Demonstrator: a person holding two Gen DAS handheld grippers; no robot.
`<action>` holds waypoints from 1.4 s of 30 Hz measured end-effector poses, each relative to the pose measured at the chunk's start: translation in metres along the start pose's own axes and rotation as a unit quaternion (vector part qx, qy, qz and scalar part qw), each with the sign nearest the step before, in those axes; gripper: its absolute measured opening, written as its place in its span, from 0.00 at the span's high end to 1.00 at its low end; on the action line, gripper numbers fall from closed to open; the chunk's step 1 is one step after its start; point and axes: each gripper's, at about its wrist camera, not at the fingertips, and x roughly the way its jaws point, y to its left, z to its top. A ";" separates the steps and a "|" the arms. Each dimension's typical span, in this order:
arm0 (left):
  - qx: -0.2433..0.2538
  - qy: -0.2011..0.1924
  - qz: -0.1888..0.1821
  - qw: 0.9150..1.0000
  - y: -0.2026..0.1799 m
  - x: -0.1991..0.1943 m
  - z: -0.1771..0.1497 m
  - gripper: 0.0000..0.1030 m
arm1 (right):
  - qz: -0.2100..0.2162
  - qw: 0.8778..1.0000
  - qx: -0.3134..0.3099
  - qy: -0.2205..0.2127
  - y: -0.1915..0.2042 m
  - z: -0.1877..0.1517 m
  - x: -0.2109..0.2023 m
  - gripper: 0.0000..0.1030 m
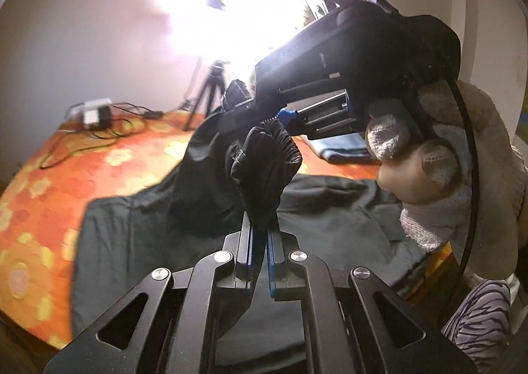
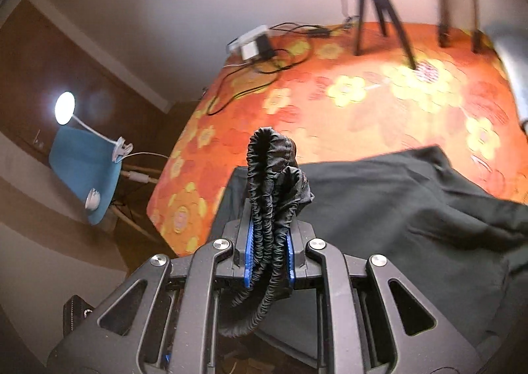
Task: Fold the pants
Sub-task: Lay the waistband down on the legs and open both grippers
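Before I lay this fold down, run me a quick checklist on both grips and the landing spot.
1. Left gripper shut on the dark elastic-waist pants: ok.
2. Right gripper clamps the gathered elastic waistband: ok.
3. Rest of the pants lying flat: not ok, rumpled.
4. Orange flowered bedspread ahead bare: ok.
5. Black tripod and cables well away: ok.
6. Both corners level: cannot tell.

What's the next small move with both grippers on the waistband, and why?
Probably carry the waistband on over the spread legs and lower it there. Both the left gripper and the right gripper are clamped on gathered elastic, lifted above the bedspread, the fold unfinished.
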 end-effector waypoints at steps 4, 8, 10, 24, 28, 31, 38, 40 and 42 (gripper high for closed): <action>0.010 0.010 -0.010 1.000 -0.020 0.014 -0.002 0.95 | 0.001 1.000 0.015 -0.016 -0.028 -0.012 -0.014 0.85; 0.024 0.026 -0.021 0.999 -0.038 0.030 -0.005 0.95 | 0.000 0.999 0.033 -0.030 -0.057 -0.026 -0.027 0.85; 0.035 0.035 -0.026 0.998 -0.050 0.034 -0.008 0.95 | -0.004 0.999 0.040 -0.035 -0.072 -0.033 -0.034 0.85; 0.078 0.093 -0.089 0.989 -0.105 0.068 -0.022 0.94 | -0.036 0.995 0.071 -0.052 -0.152 -0.069 -0.066 0.85; 0.091 0.114 -0.101 0.984 -0.114 0.074 -0.025 0.79 | -0.039 0.994 0.082 -0.055 -0.176 -0.077 -0.074 0.85; 0.090 0.127 -0.111 0.982 -0.115 0.066 -0.024 0.67 | -0.043 0.994 0.088 -0.057 -0.192 -0.084 -0.083 0.85; 0.075 0.109 -0.048 0.990 -0.062 0.043 -0.004 0.67 | -0.053 0.990 0.108 -0.070 -0.230 -0.101 -0.111 0.85; 0.052 0.111 -0.019 0.992 -0.037 0.045 0.003 0.67 | -0.050 0.990 0.112 -0.072 -0.237 -0.105 -0.116 0.85; 0.046 0.106 0.019 0.993 -0.016 0.048 0.004 0.67 | -0.052 0.989 0.114 -0.073 -0.244 -0.109 -0.121 0.85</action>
